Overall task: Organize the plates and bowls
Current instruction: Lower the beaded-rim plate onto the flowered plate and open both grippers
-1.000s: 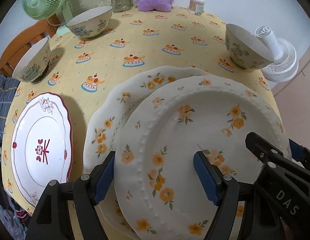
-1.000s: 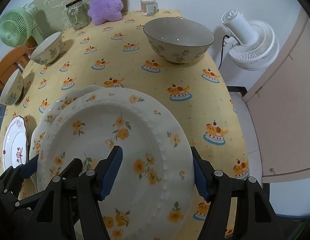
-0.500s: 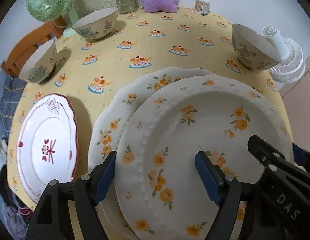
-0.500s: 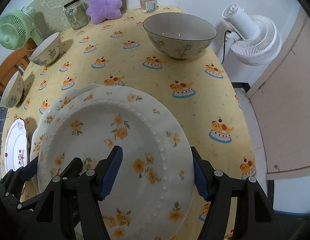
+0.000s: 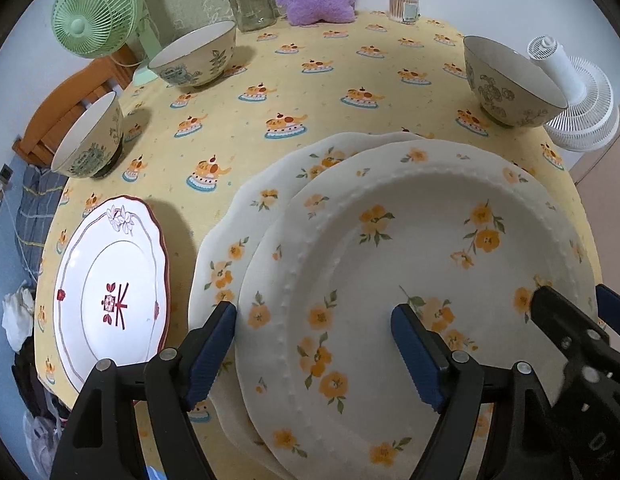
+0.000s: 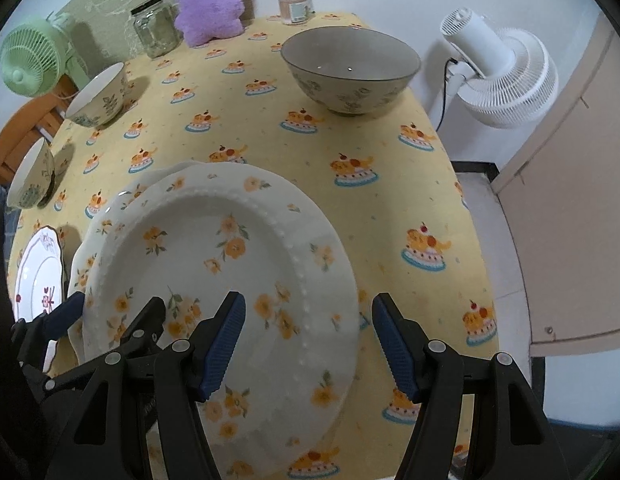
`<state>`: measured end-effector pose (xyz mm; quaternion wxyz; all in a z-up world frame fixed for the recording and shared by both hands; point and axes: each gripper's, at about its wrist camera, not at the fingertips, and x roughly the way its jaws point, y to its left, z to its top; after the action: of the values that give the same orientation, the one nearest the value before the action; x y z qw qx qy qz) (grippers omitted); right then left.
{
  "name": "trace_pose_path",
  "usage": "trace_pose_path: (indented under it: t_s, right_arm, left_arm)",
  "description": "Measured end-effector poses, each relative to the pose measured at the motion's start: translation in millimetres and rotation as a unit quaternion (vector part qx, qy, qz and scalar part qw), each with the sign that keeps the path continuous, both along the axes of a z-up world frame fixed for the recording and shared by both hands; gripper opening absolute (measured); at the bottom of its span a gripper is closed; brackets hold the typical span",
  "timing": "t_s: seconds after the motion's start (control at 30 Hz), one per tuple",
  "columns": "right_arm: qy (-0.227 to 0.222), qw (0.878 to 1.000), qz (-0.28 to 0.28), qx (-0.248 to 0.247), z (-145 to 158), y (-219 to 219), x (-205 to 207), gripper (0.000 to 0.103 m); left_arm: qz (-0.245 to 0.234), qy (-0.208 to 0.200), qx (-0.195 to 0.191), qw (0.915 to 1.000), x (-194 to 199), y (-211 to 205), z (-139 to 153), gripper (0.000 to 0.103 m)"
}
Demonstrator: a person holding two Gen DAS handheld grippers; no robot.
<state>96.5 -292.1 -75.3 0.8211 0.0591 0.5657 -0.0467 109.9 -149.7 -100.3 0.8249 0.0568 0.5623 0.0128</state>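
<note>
On the table, left to right: red-rimmed plate, then two flowered plates stacked off-centre, top plate on lower plate, with left gripper and right gripper both spread wide, straddling the top plate's opposite edges, clamping nothing.

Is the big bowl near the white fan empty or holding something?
Empty. In the right wrist view the bowl stands upright on the yellow tablecloth, and its pale inside shows only small light reflections.

bare cloth mid-table — bowls around edges
</note>
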Motion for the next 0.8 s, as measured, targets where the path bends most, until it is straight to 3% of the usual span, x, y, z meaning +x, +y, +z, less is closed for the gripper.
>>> trace_pose_path:
  t_s: [0.1,0.17,0.4,0.8]
  right_arm:
    - [0.008,1.000,0.006,-0.011,0.3,0.2,-2.9,0.046]
    - [0.017,1.000,0.012,-0.012,-3.9,2.2,-3.8,0.037]
    - [0.021,0.999,0.017,-0.019,-7.8,9.3,1.5,0.038]
    - [0.027,0.999,0.031,-0.018,-14.7,23.5,18.8,0.039]
  left_arm:
    - [-0.002,-0.008,-0.001,1.0000,-3.2,0.4,5.4,0.084]
    - [-0.003,-0.013,-0.014,0.9998,-4.4,2.9,9.5,0.084]
    - [-0.005,-0.005,-0.045,0.9989,-7.2,13.8,10.9,0.085]
    - [0.006,-0.001,-0.048,0.9988,-5.2,29.1,11.4,0.086]
